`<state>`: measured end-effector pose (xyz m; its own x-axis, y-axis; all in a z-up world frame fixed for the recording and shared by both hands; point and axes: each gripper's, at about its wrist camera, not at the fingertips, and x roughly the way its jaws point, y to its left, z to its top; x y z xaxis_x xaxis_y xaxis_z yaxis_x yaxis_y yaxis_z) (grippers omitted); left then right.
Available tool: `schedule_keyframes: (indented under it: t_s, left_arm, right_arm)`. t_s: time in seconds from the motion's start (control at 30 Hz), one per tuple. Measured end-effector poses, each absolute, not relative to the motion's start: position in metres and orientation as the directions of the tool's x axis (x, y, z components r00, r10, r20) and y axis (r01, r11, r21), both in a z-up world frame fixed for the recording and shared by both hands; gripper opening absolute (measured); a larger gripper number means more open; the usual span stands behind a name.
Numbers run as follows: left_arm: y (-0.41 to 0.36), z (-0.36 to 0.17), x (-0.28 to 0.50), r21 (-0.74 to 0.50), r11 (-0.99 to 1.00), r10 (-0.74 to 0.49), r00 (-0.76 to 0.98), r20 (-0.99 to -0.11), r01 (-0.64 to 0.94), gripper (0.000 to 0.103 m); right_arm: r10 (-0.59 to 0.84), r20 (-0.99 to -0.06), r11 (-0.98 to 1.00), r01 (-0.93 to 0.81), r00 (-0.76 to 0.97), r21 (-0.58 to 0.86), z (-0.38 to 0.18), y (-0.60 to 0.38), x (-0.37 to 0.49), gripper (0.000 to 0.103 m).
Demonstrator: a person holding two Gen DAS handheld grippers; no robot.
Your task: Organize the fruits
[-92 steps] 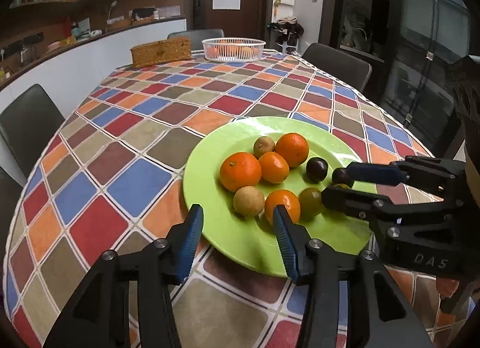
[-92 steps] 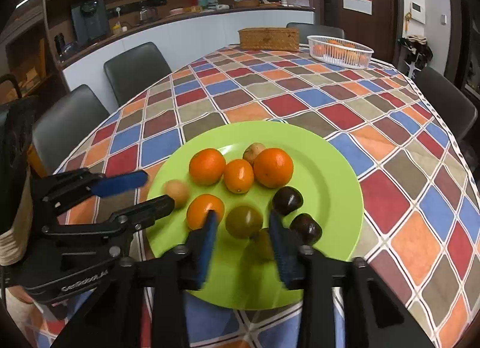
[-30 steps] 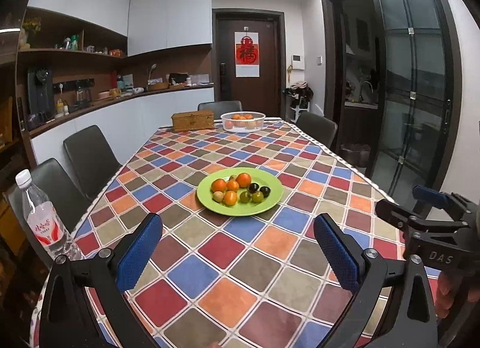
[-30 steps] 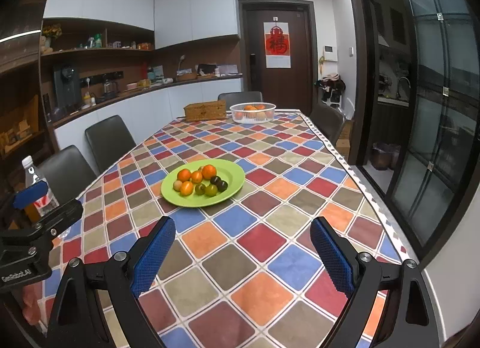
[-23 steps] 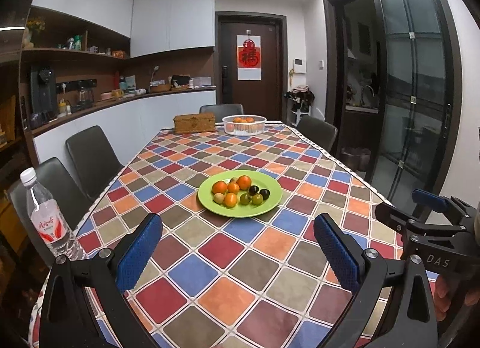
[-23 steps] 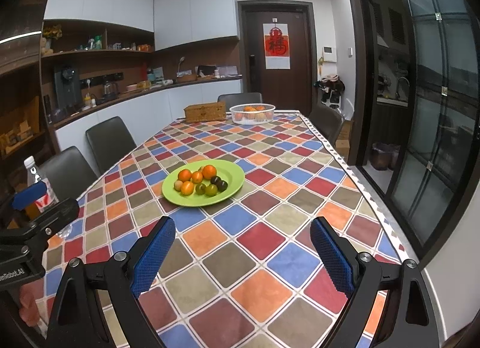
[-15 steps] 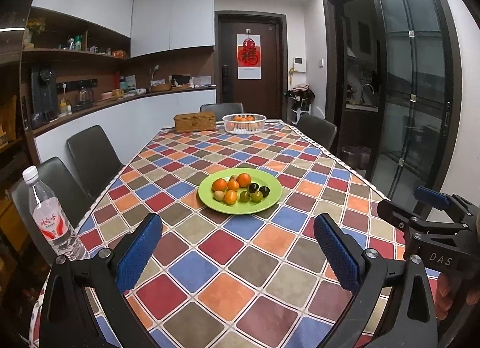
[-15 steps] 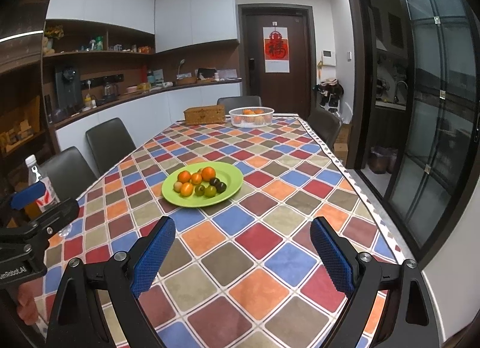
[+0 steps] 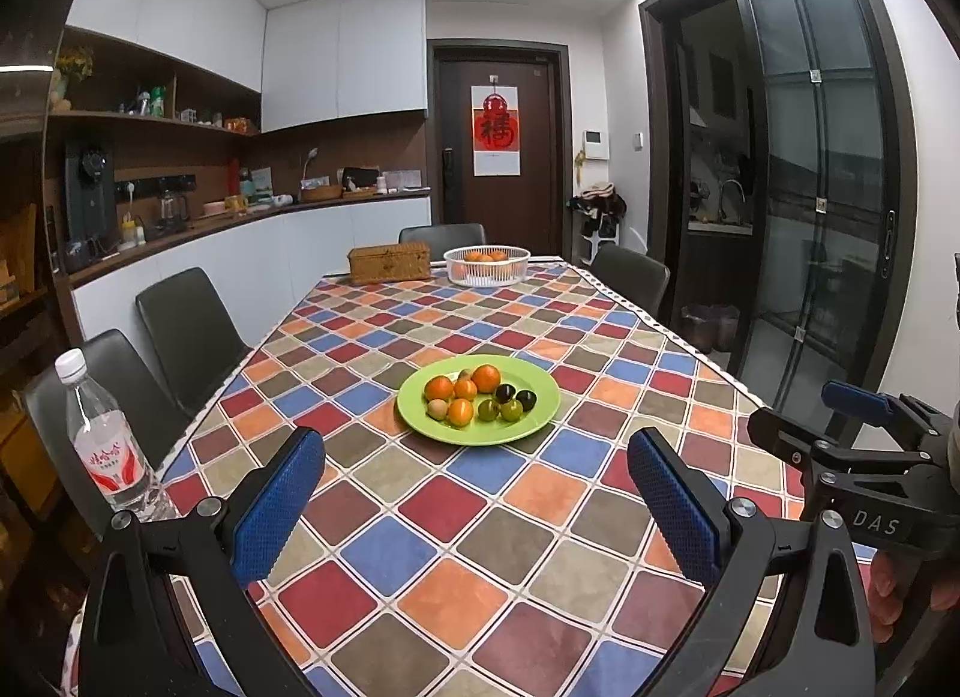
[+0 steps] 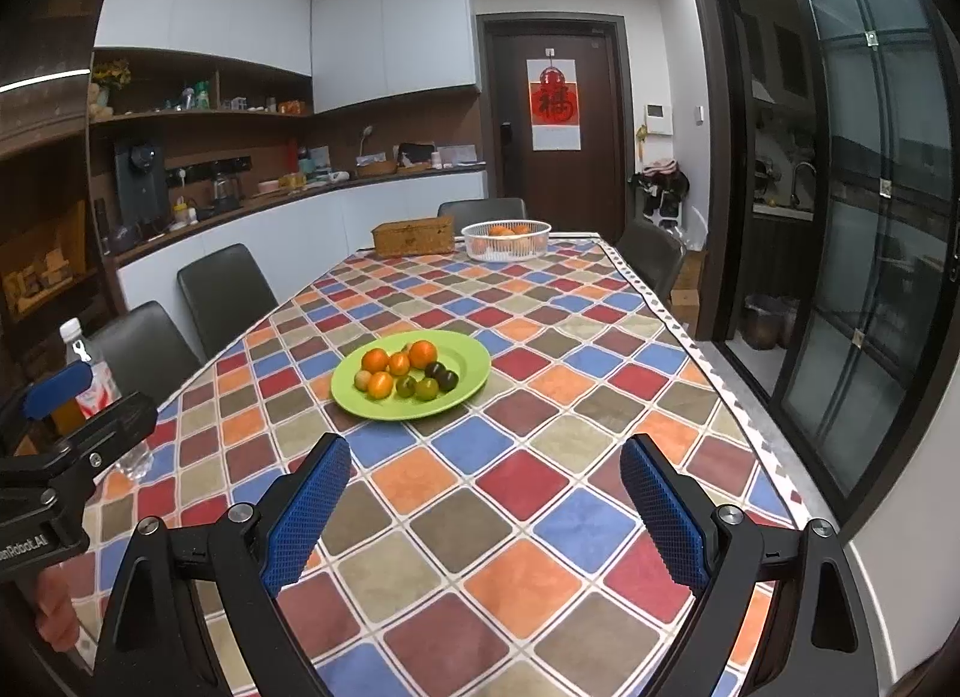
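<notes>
Left gripper with both blue-padded jaws spread wide and nothing between them, held above the near end of the checked tablecloth; right gripper in the same wide-open, empty attitude over the same cloth. Each tool appears at the edge of the other's view: the right gripper's body carries the letters "DAS", the left gripper's a partly cut-off marking ending "Robot.AI". Ahead of both, well apart from the jaws, one green plate lies near the middle of the table and bears nine small fruits in a cluster: four orange ones, two green ones, two dark, nearly black ones, and one pale tan one; a further brownish piece behind the oranges is too hidden to count with certainty. At the far end stand one white basket containing orange fruit and, just beside it, one woven brown box. One clear water bottle with a white cap and a red-and-white label, its script too small to read, stands at the near left table edge. Four dark chairs are visible around the table. One red hanging with a Chinese character is on the brown door.
</notes>
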<state>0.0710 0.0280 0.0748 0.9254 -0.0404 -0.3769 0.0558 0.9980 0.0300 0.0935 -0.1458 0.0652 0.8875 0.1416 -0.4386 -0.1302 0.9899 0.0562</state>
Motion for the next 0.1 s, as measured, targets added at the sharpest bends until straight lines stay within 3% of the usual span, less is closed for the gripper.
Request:
schedule_keyframes:
  t_s: [0.1]
  left_arm:
    - [0.0278, 0.0736, 0.0710, 0.024, 0.998, -0.043, 0.922, -0.385, 0.056, 0.103]
  right_arm:
    - [0.142, -0.438, 0.990, -0.131, 0.888, 0.054, 0.0649, -0.1457, 0.0930, 0.092]
